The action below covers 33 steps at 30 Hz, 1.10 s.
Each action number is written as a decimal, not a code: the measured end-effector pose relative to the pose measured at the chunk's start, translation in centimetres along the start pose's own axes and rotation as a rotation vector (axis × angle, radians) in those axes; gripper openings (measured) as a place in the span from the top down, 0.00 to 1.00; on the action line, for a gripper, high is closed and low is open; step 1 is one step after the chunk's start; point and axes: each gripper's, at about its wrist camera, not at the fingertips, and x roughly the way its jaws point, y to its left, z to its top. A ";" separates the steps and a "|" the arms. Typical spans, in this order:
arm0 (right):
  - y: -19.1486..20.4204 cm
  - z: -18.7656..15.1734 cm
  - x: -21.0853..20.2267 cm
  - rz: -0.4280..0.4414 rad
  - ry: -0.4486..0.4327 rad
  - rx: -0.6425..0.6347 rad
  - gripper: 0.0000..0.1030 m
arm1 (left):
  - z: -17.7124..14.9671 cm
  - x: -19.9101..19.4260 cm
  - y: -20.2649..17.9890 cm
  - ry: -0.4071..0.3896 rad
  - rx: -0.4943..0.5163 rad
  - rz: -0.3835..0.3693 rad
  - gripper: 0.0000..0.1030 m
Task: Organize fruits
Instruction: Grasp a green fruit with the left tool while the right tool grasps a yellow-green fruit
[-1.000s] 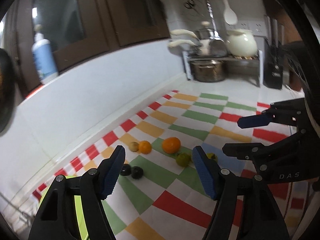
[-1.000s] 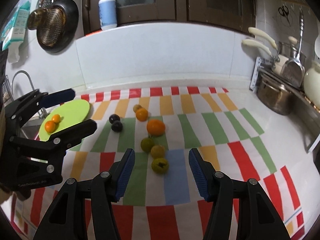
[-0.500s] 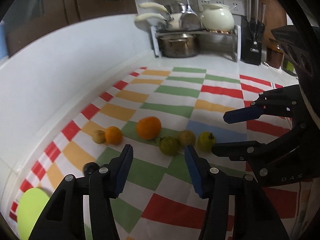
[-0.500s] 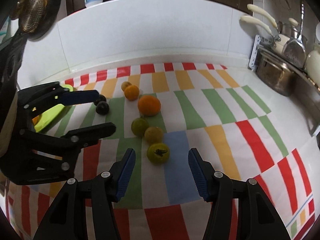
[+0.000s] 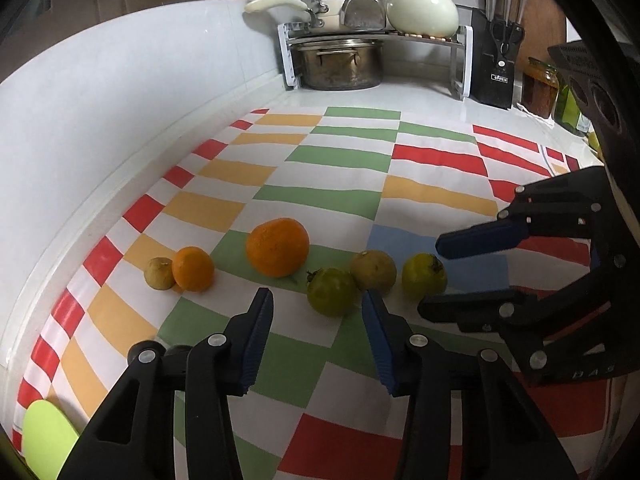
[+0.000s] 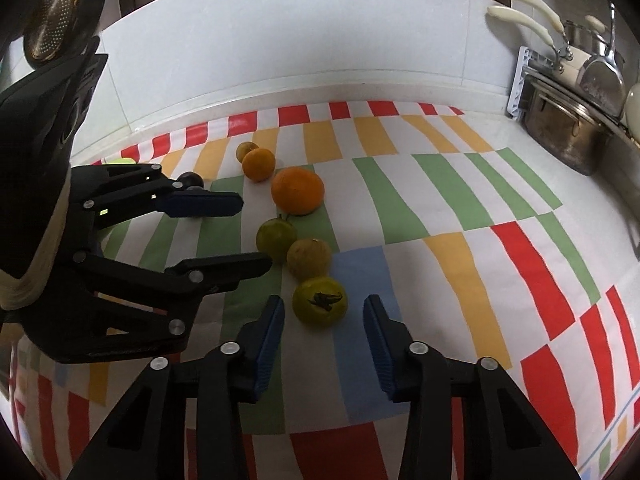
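Observation:
Several fruits lie on a checked cloth. A big orange, a small orange and a small brownish fruit lie toward the wall. Three yellow-green fruits form a row: one, a duller one, and one with a dark calyx. My left gripper is open just short of the first. My right gripper is open around the calyx fruit. A dark fruit sits behind the left gripper.
A lime-green plate peeks in at the lower left. A rack with pots, a white jar, a knife block and a jar of preserves stand at the far corner. A white wall borders the cloth.
Both grippers moved forward and down toward the row of yellow-green fruits. The left view swung right, so the green plate slid nearly out of sight. Both stayed open.

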 end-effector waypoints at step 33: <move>-0.3 0.5 -0.4 0.047 -0.007 0.022 0.71 | 0.5 -0.6 -0.2 0.009 -0.097 0.008 0.74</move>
